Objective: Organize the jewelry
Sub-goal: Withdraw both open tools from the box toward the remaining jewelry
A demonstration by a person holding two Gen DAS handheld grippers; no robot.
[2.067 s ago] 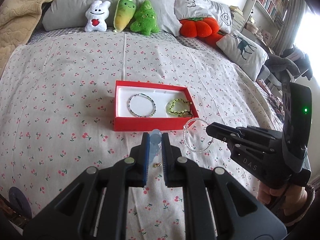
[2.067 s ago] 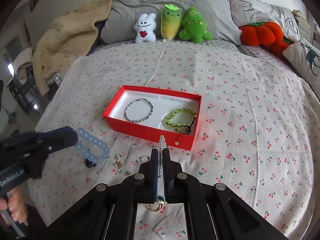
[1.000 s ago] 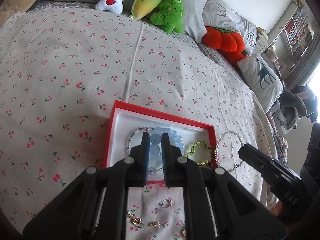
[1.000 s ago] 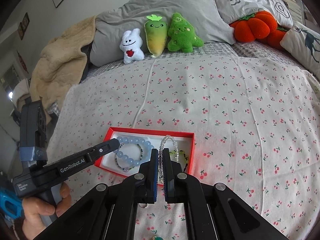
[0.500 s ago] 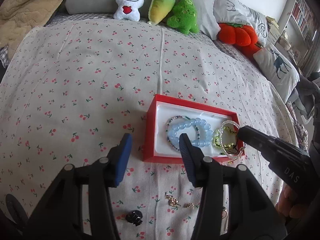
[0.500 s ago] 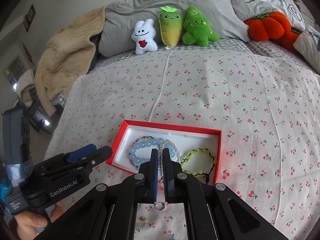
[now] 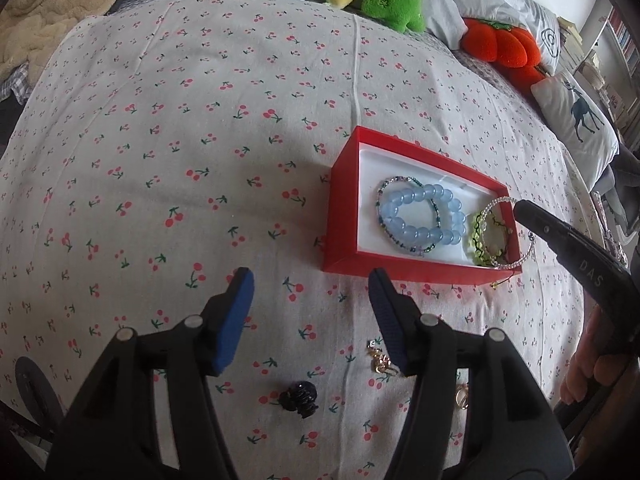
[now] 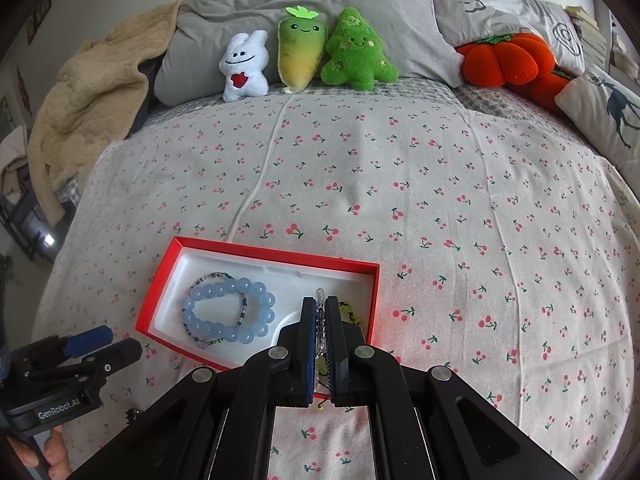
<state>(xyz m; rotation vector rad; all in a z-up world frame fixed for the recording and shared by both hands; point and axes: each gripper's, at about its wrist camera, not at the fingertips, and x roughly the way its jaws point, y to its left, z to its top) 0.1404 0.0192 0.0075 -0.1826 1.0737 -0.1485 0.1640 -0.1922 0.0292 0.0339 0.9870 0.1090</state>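
So the red box [image 7: 344,240] sits on the bed [image 7: 200,120] toward its right side, and it's filling up: the blue bracelet [image 7: 420,220] is lying in the left half on top of a thin beaded one [image 7: 386,188], and a green one [image 7: 486,240] is in the right half. The left gripper [image 7: 310,300] just let its jaws spread apart, nothing between them, and it hovers over bare sheet in front of the box's near-left corner. The right gripper [image 8: 320,344] is pinched tight on the clear bracelet [image 7: 504,232], which hangs over the box's right end, partly across the rim, so that one isn't down yet. Left to do, I'd say: drop that bracelet, then the little stuff on the sheet near the front edge: a black clip [image 7: 298,398] and a few gold bits [image 7: 382,362]. Plenty of open sheet left of and behind the box. The right end is crowded with two bracelets already overlapping there, and the gold bits are almost under the left gripper's right finger, so picking those looks fiddly.
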